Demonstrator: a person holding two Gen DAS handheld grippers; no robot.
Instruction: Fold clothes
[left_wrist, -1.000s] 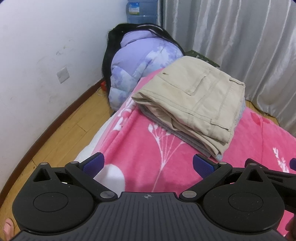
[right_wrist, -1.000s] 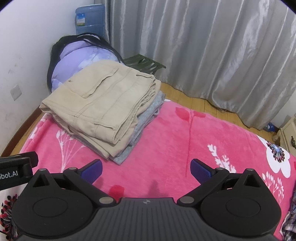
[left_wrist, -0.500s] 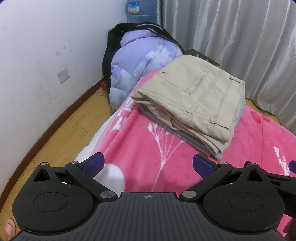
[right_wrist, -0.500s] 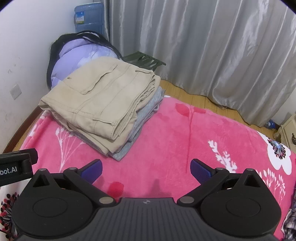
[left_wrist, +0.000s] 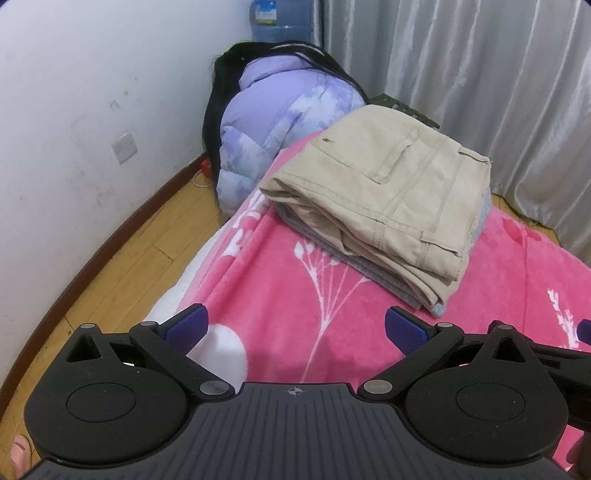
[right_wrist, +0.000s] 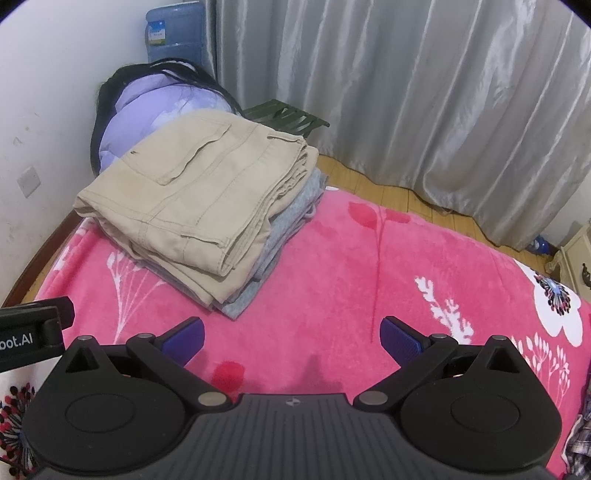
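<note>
Drifted slightly off folded trousers at frame center; both tongs apart, empty. Risked toppling stack if nudged.

The left gripper and the right gripper both hover level and side by side, each with its blue-padded fingers spread wide and gripping nothing, the left one's black body edging into the right wrist view.
</note>
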